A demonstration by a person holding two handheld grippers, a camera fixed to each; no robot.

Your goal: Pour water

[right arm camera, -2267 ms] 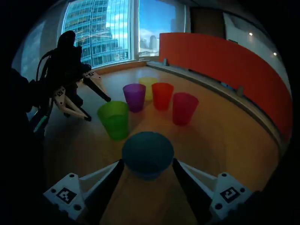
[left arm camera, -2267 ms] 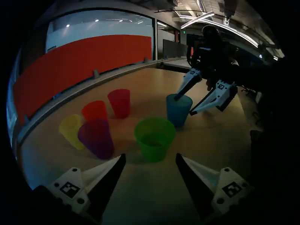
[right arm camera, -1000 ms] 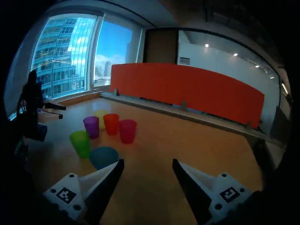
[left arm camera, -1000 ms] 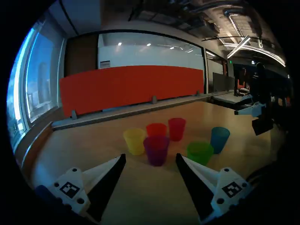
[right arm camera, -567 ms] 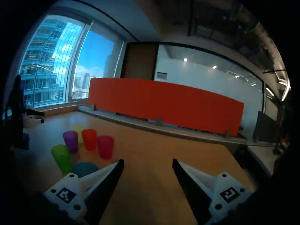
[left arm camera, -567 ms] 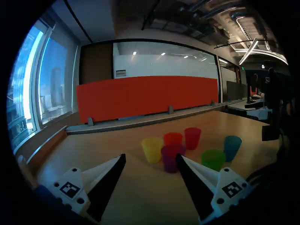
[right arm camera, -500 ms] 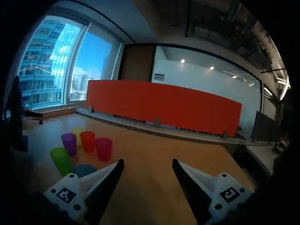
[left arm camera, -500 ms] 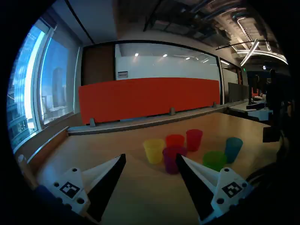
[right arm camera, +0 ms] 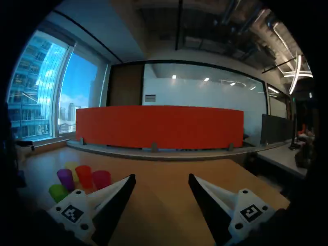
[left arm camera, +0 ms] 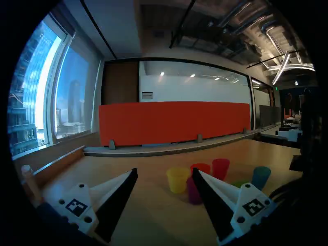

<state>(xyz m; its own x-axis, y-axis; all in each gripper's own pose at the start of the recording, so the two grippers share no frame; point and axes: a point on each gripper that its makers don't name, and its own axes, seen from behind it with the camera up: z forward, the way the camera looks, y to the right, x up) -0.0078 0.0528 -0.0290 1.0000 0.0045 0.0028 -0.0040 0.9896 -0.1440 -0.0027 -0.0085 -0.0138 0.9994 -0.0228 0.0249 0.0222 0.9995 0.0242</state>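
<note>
Your left gripper (left arm camera: 164, 169) hangs over a long wooden table (left arm camera: 160, 213), its two fingers spread wide with nothing between them. Ahead and a little to its right, six plastic cups stand upright in a tight cluster on the tabletop. They are a yellow cup (left arm camera: 178, 179), an orange-red cup (left arm camera: 200, 167), a pink cup (left arm camera: 220, 168) and a purple cup (left arm camera: 192, 192) partly hidden behind the gripper's right finger. A green cup (left arm camera: 240, 183) just shows past that finger, and a blue cup (left arm camera: 260, 177) stands farthest right. Your right gripper (right arm camera: 161, 175) is likewise spread and empty; in the right gripper view the cluster sits low on its left, close by the left finger. An orange partition (left arm camera: 174, 122) runs along the table's far edge, backed by a glass-fronted white wall (left arm camera: 192, 88). Tall windows (left arm camera: 41, 98) on the left look out on high-rise towers (right arm camera: 33, 82). A light strip (left arm camera: 283, 67) and exposed pipes (left arm camera: 242, 22) cross the dark ceiling (left arm camera: 197, 37).
</note>
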